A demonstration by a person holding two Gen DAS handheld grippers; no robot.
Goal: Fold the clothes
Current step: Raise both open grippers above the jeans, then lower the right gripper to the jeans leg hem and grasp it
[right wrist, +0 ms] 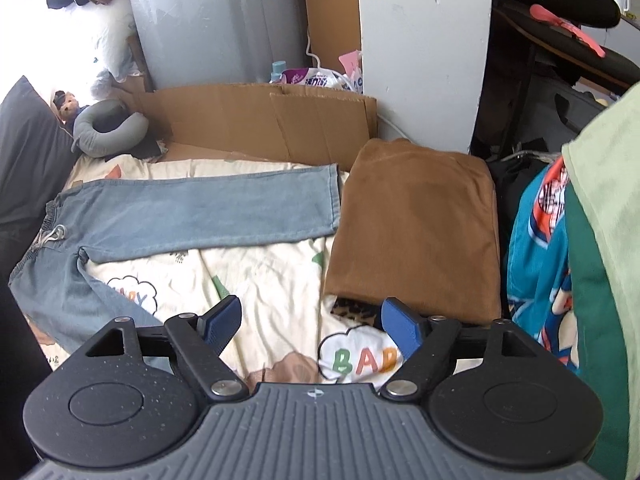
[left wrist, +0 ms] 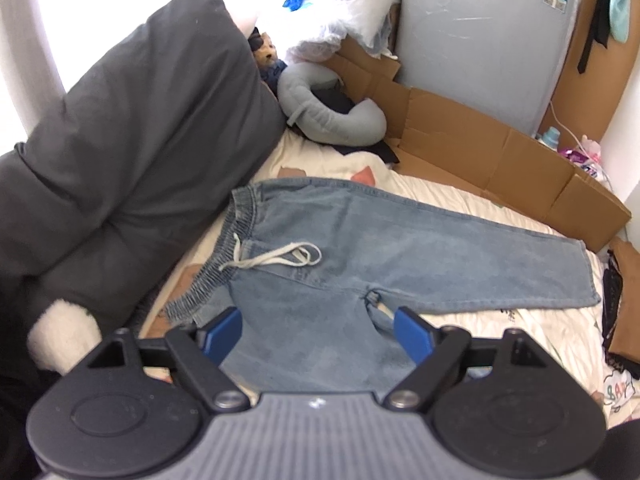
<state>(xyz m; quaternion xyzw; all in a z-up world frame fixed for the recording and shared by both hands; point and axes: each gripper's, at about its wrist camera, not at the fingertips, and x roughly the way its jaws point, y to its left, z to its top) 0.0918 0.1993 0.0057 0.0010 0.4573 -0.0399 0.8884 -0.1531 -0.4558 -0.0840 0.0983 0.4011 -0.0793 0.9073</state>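
Both claws hang spread wide over the bed, nothing pinched. Beneath the left claw (left wrist: pixel 318 334) lies the near leg of the light-blue jeans (left wrist: pixel 360 236), spread flat on the printed sheet (right wrist: pixel 256 276), waistband toward the dark pillow (left wrist: pixel 132 152). Under the right claw (right wrist: pixel 311 330) shows bare sheet, with a folded brown garment (right wrist: pixel 416 224) just beyond, touching the far leg's hem.

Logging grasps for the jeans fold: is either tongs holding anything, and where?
Nothing is held. Left tongs stand open over the jeans; right tongs stand open over the bedsheet.
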